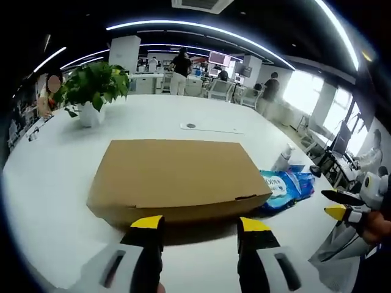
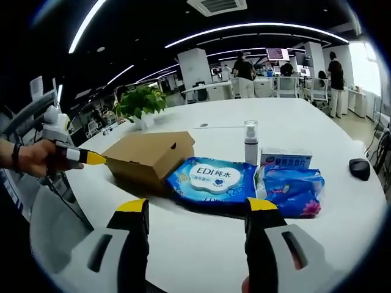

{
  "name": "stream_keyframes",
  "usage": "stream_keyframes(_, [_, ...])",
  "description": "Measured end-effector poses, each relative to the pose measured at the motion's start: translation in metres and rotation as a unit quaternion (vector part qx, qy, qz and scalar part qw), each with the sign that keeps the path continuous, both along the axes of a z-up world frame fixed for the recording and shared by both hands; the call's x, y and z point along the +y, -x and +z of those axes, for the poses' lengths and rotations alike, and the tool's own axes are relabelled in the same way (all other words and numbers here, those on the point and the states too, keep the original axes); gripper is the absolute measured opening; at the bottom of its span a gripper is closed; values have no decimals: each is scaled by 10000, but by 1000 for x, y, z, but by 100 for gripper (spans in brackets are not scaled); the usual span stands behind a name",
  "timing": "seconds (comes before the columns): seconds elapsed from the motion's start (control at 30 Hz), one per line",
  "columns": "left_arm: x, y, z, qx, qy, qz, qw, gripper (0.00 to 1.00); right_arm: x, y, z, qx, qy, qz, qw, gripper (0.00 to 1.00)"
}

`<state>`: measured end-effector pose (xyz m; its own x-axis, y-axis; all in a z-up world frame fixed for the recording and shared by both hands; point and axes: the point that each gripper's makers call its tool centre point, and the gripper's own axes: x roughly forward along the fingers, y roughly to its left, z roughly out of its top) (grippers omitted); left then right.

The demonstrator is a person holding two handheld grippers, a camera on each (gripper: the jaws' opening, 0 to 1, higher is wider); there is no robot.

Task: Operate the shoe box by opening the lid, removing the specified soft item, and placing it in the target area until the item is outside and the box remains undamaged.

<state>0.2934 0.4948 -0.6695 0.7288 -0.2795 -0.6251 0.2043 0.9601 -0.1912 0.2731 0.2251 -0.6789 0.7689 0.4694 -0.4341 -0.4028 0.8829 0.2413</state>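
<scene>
Both grippers, left (image 1: 200, 224) and right (image 2: 197, 206), gape empty (shoe box (image 1: 174, 177) lid shut).

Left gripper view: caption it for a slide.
Open left gripper faces closed shoe box on white table, blue packs beside it.

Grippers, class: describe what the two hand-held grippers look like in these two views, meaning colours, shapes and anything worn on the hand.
The left gripper has two black jaws with yellow tips on a pale grey body with dark slots. The right gripper is built alike. In the right gripper view, the hand holding the left gripper wears a dark wristband, and a yellow-tipped jaw juts from a white and black body.
</scene>
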Motion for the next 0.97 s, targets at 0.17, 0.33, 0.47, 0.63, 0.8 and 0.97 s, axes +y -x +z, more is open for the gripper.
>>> stream_keyframes(0.17, [1, -1, 5, -78, 114, 118, 9998, 48, 2, 4, -4, 19, 70, 96, 9999, 60])
stream_keyframes(0.33, [4, 4, 3, -38, 62, 101, 9999, 48, 5, 2, -3, 8, 46, 113, 9999, 60])
stream_keyframes(0.47, [5, 6, 5, -69, 105, 173, 9998, 48, 12, 4, -4, 22, 64, 221, 9997, 60])
stream_keyframes(0.63, [8, 11, 6, -84, 122, 181, 9997, 48, 16, 5, -4, 21, 54, 253, 9997, 60])
stream_keyframes(0.8, [15, 18, 4, -72, 141, 245, 9996, 48, 20, 11, -8, 68, 85, 292, 9995, 60])
stream_keyframes(0.97, [24, 23, 4, -96, 156, 318, 9993, 48, 20, 14, -10, 92, 104, 268, 9995, 60])
